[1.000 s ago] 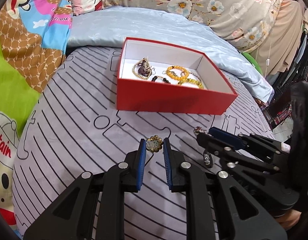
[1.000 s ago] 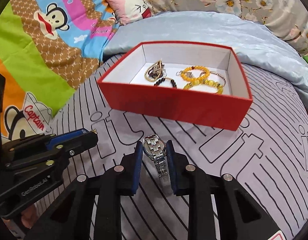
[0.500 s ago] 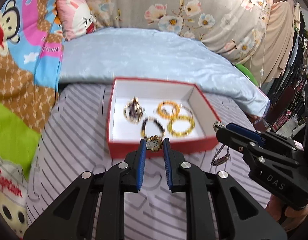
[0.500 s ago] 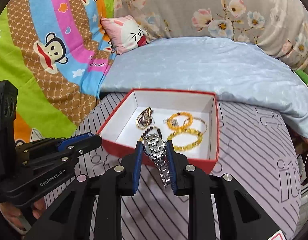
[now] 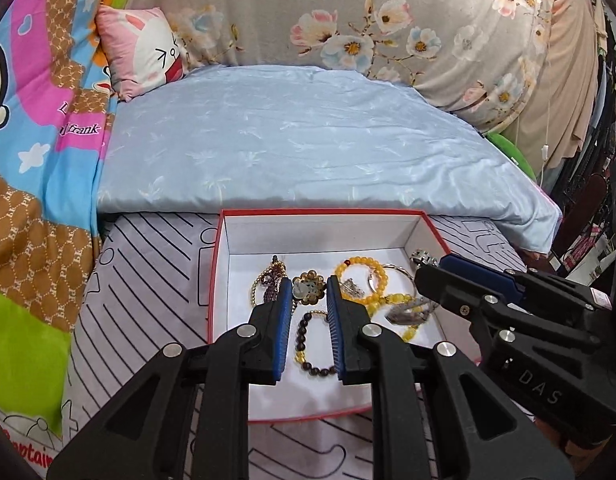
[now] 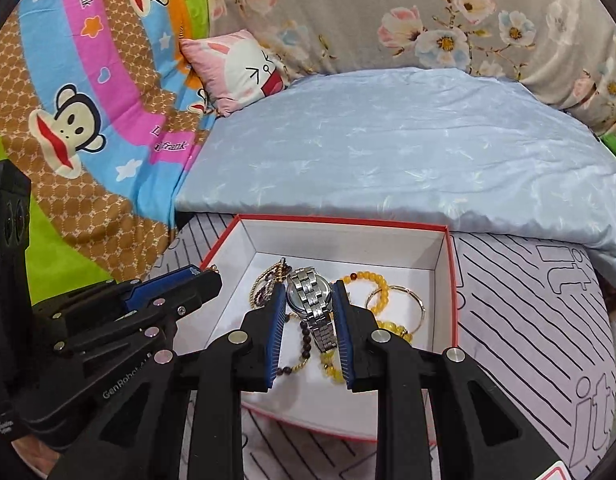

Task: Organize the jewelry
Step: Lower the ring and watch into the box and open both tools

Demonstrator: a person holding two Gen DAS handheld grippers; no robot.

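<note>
A red box (image 5: 324,213) (image 6: 452,280) with a white inside lies on the striped grey cloth. It holds a yellow bead bracelet (image 5: 362,270) (image 6: 366,280), a dark bead bracelet (image 5: 306,344) (image 6: 304,340), a gold chain piece (image 5: 268,276) (image 6: 270,276) and a thin bangle (image 6: 404,300). My left gripper (image 5: 307,286) hangs over the box, shut on a gold flower brooch (image 5: 308,287). My right gripper (image 6: 310,294), also over the box, is shut on a silver watch (image 6: 312,300) whose strap dangles down. Each gripper shows at the side of the other's view.
A light blue quilt (image 5: 300,136) lies just behind the box. A pink cartoon pillow (image 5: 142,50) and floral bedding (image 5: 388,20) sit further back. A colourful monkey-print blanket (image 6: 88,112) covers the left. Hanging clothes (image 5: 580,92) fill the far right.
Both grippers moved forward and up from the cloth in front of the box to above its inside, carrying the brooch and the watch. Both grips stayed the same.
</note>
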